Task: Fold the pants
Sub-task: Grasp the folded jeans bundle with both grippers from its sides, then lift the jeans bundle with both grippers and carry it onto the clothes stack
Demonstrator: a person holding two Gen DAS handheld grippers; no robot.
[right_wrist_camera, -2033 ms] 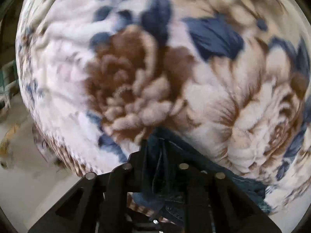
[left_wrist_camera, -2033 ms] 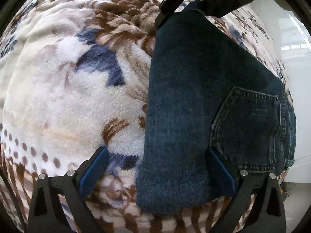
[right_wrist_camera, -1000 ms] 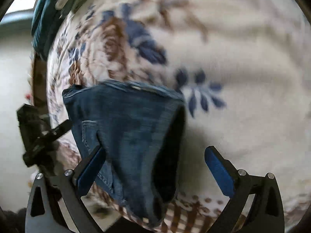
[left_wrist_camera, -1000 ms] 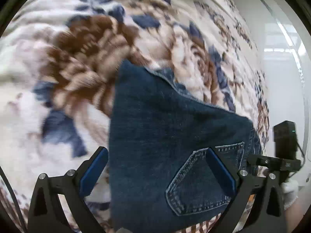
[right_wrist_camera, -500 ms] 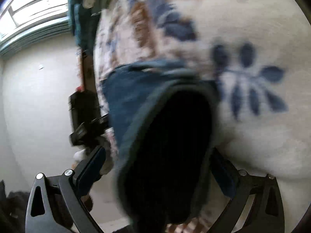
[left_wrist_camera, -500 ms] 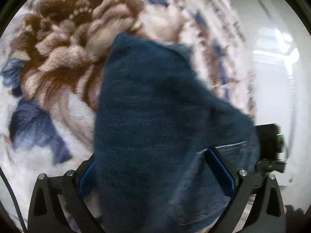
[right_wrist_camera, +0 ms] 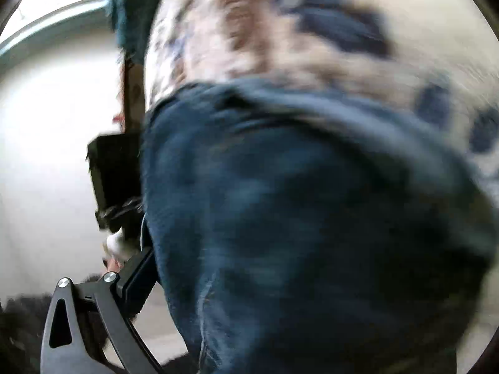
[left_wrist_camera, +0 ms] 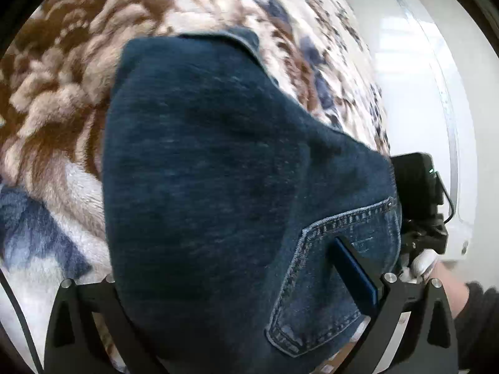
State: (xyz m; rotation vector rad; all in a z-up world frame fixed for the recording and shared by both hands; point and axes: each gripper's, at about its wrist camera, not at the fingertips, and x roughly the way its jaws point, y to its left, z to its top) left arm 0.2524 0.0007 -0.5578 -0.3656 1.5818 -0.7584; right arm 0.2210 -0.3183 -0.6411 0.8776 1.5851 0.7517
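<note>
Dark denim fills both views: the folded pants (left_wrist_camera: 218, 193) lie on a floral fleece blanket (left_wrist_camera: 53, 99), far larger in frame than a second ago, when a broad stretch of blanket showed around them. Both tools have closed in on the bundle, which suggests the fold is made and the person is now reaching to gather or shift it, or to make a further fold.

In the left wrist view the left claw (left_wrist_camera: 218, 283) straddles the near end of the bundle. Its blue pad at 4 o'clock lies against the stitched back pocket (left_wrist_camera: 327, 280); the opposite finger, at 7 o'clock, is hidden behind cloth. The jaws stand wide, with denim between them but not pinched.

At 3 o'clock in that view, the other tool's black body (left_wrist_camera: 418, 193) stands beside the bundle's far edge, with a hand (left_wrist_camera: 449, 280) and dark sleeve (left_wrist_camera: 480, 321) below it.

The right wrist view is smeared by motion. The right claw (right_wrist_camera: 280, 283) shows only one finger, at 7 o'clock, clear of the fabric's edge; the other is buried under denim, so how wide it stands cannot be told. This view alone shows bright wall and a window at 10 o'clock; only the left view shows the pocket stitching sharply.
</note>
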